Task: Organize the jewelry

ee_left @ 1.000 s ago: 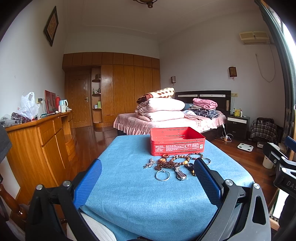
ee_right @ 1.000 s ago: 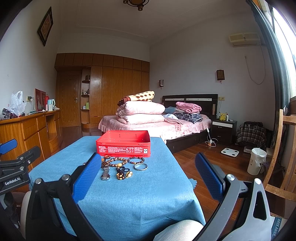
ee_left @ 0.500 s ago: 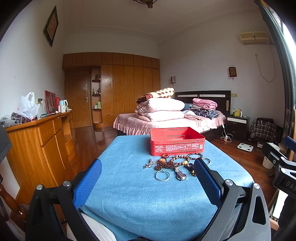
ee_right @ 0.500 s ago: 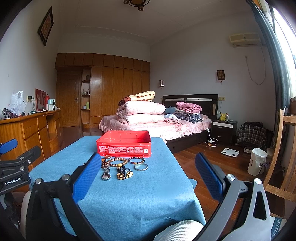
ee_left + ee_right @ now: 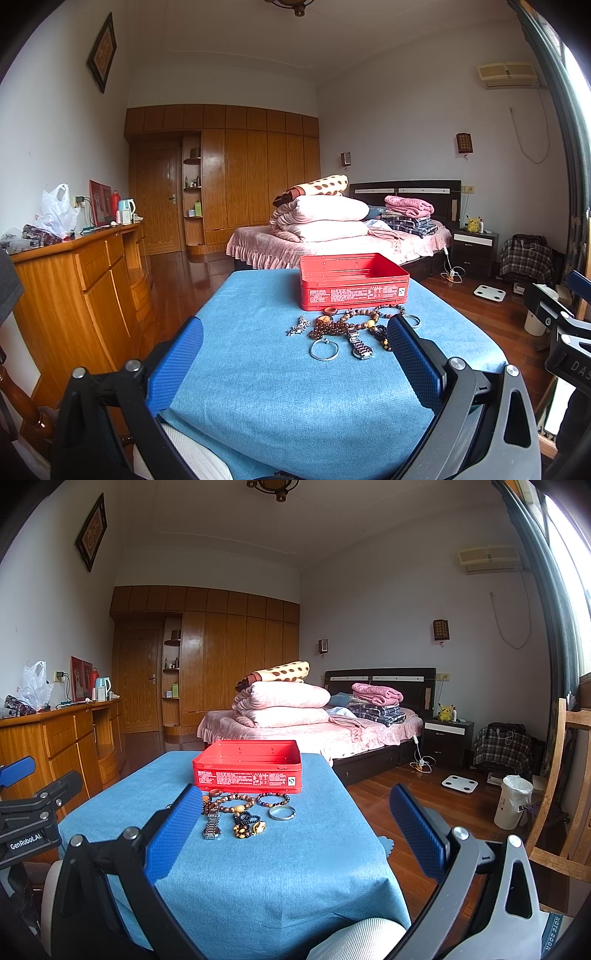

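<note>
Facing jewelry (beside red tin), both grippers gaping

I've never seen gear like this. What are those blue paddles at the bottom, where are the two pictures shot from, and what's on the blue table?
They are the jaws of two hand-held grippers; a person carries one in each hand, each with a camera looking forward along it. One picture is from the left gripper, the other from the right gripper. Both stand wide open and hold nothing. On the blue cloth sits an open red tin. In front of it lies loose jewelry: bead bracelets, a watch, silver bangles and a small silver chain.
</note>
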{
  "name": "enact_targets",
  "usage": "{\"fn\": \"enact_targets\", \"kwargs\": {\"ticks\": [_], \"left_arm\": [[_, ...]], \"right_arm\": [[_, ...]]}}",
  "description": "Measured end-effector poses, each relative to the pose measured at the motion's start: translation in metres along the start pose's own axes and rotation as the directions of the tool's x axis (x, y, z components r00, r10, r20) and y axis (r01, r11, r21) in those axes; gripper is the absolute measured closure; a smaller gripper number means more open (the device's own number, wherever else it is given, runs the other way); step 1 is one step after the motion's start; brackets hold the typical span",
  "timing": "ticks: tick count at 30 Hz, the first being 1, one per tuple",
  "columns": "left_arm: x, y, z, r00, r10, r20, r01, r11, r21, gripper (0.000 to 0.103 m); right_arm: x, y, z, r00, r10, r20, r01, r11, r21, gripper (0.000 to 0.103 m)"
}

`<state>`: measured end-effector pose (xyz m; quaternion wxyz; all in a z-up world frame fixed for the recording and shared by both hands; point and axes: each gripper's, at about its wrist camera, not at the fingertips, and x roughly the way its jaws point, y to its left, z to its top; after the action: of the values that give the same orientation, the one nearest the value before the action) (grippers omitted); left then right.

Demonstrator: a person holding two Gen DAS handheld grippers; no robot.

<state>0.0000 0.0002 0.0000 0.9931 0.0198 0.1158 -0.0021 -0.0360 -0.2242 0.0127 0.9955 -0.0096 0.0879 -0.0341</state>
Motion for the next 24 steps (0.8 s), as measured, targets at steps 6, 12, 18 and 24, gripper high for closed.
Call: {"fn": "enact_targets", "kwargs": {"ticks": [6, 12, 18, 24], "left_arm": [[0.0, 0.0, 0.0, 1.0, 0.001, -0.001, -0.001, 1.0, 0.001, 0.006], [0.004, 0.0, 0.0, 1.0, 0.005, -0.013, -0.005, 1.0, -0.001, 0.006], [0.022, 0.003, -0.001, 0.999, 0.012, -0.05, -0.011, 1.0, 0.009, 0.006], [0.047, 0.005, -0.001, 0.994, 0.013, -0.113, -0.011, 1.0, 0.021, 0.006]], "right_arm": [[0.0, 0.0, 0.0, 1.0, 0.0, 0.0, 0.0, 1.0, -0.001, 0.005], [0.004, 0.005, -0.001, 1.0, 0.001, -0.009, -0.001, 1.0, -0.002, 0.005], [0.024, 0.006, -0.004, 0.999, 0.005, -0.046, -0.006, 1.0, -0.008, 0.005], [0.048, 0.007, -0.006, 0.994, 0.002, -0.113, -0.004, 1.0, -0.015, 0.005]]}}
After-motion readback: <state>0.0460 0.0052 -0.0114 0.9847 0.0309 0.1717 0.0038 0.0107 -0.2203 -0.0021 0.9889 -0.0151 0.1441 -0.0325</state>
